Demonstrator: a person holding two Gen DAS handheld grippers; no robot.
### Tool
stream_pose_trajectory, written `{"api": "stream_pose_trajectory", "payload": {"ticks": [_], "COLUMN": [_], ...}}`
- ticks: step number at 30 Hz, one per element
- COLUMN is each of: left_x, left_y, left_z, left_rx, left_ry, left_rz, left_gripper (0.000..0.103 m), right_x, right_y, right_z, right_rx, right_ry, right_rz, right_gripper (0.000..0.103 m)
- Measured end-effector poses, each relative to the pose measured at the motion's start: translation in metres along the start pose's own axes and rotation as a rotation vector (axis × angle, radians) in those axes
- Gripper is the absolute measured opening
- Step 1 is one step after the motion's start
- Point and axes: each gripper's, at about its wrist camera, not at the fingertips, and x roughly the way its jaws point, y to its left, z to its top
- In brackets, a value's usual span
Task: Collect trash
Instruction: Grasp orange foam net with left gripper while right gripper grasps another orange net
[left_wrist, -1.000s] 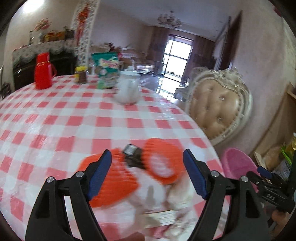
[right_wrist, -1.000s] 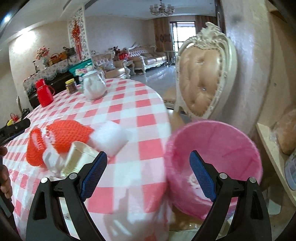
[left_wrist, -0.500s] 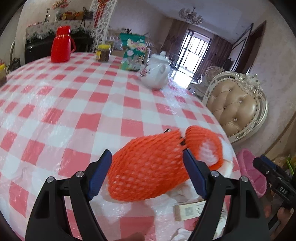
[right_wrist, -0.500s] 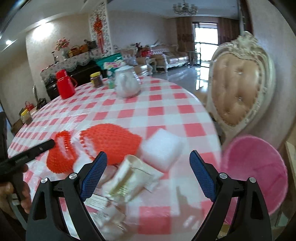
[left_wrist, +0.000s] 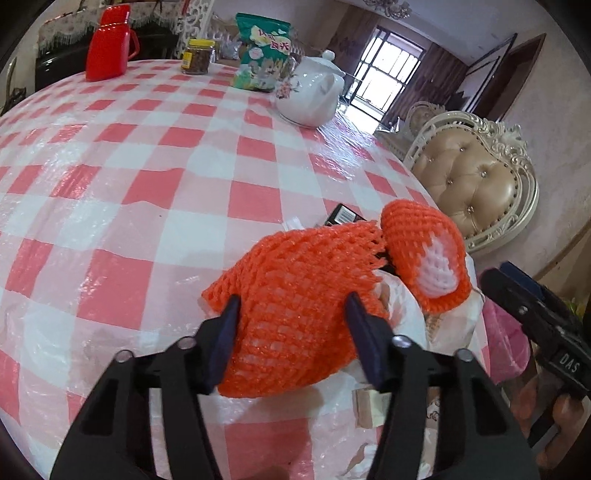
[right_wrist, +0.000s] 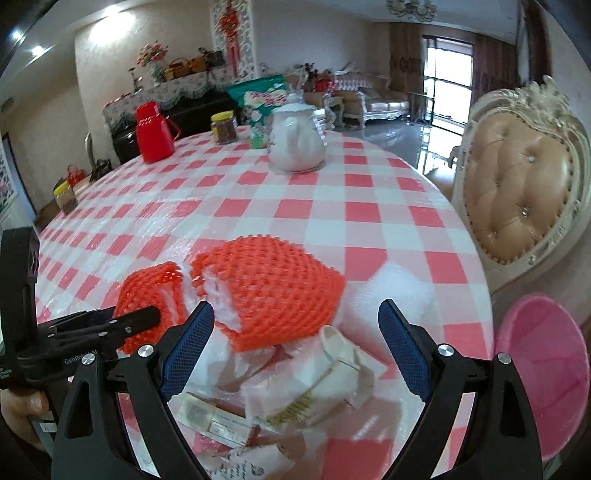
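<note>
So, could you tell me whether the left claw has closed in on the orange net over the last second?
Yes. The left claw has moved forward and narrowed onto the orange net; the teapot sits further up in that view.

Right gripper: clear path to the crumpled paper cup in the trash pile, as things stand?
Probably yes. The right gripper is open with the paper cup lying between its fingers, uncovered. The orange foam net sits just behind it, touching, so it may get nudged.

Orange foam nets (left_wrist: 295, 306); red-and-white checked counter (left_wrist: 184, 155); white teapot (right_wrist: 295, 140); red jug (right_wrist: 153, 133); pink bin (right_wrist: 543, 369); blue-padded black tool (right_wrist: 295, 347).
</note>
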Motion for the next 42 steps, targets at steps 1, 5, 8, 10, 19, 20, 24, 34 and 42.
{"api": "stream_pose_trajectory", "payload": {"ticks": [1,5,8,10,19,20,24,34,42], "left_x": [0.000,-0.003,-0.003,-0.003,-0.008,-0.008,-0.011,-0.025,-0.034], "left_y": [-0.001,-0.002,-0.002,-0.002,-0.003,-0.003,-0.004,-0.005,-0.006], "left_z": [0.000,0.000,0.000,0.001,0.001,0.001,0.002,0.004,0.006], "left_rx": [0.003,0.005,0.003,0.007,0.005,0.005,0.007,0.009,0.012], "left_ry": [-0.001,-0.009,-0.008,-0.009,-0.024,-0.026,-0.038,-0.093,-0.127], "left_rz": [0.001,0.003,0.000,-0.001,-0.003,-0.003,-0.004,0.009,0.013], "left_gripper": [0.044,0.033,0.031,0.029,0.027,0.027,0.027,0.024,0.023], "right_x": [0.004,0.017,0.024,0.029,0.041,0.041,0.036,0.023,0.010], "right_y": [0.003,0.010,0.012,0.011,0.008,0.009,0.009,0.010,0.009], "right_z": [0.002,0.005,0.006,0.007,0.006,0.006,0.004,0.003,0.006], "right_rx": [-0.009,-0.032,-0.035,-0.032,-0.031,-0.035,-0.037,-0.041,-0.038], "right_ry": [0.006,0.033,0.052,0.065,0.103,0.103,0.091,0.057,0.025], "right_rz": [0.002,0.018,0.030,0.031,0.048,0.046,0.042,0.049,0.059], "right_gripper": [0.085,0.085,0.085,0.085,0.052,0.050,0.042,0.025,0.021]}}
